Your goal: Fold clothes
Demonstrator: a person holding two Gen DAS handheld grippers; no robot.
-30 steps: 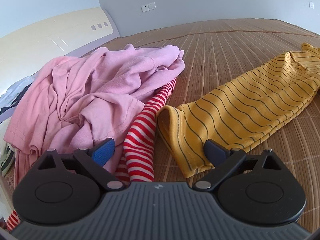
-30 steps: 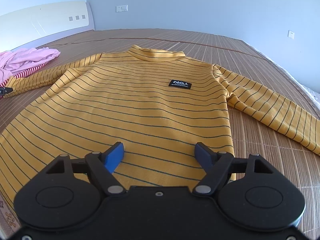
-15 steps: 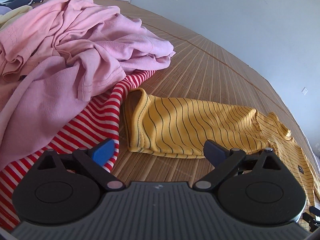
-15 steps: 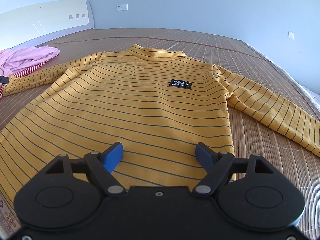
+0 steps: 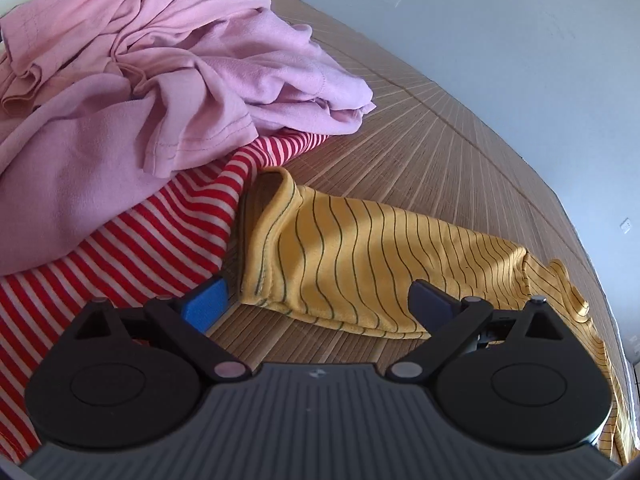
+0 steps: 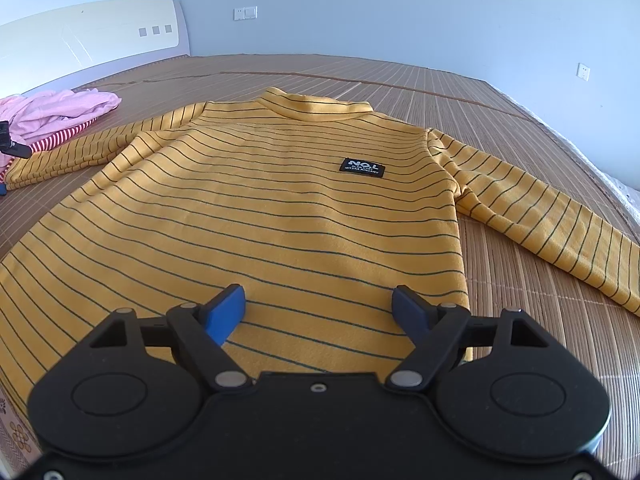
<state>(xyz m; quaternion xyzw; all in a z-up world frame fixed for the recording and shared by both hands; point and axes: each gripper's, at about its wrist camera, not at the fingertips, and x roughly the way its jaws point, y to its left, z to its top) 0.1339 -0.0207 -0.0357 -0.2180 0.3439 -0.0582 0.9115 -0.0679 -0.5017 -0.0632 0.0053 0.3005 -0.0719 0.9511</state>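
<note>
A yellow sweater with thin dark stripes lies flat on the bamboo mat, both sleeves spread out. Its black chest label faces up. My right gripper is open just above the sweater's hem, nothing between its fingers. In the left wrist view the sweater's left sleeve lies with its cuff toward me, and my left gripper is open with its fingers on either side of the cuff end. The left gripper also shows as a dark shape at the right wrist view's left edge.
A heap of pink clothes lies on a red-and-white striped garment right beside the cuff. The same heap sits far left in the right wrist view. A cream headboard and blue wall stand behind. The bamboo mat covers the surface.
My left gripper has swung round and come down close to the sleeve cuff, which now lies between its open fingers. The right gripper has hardly moved.
</note>
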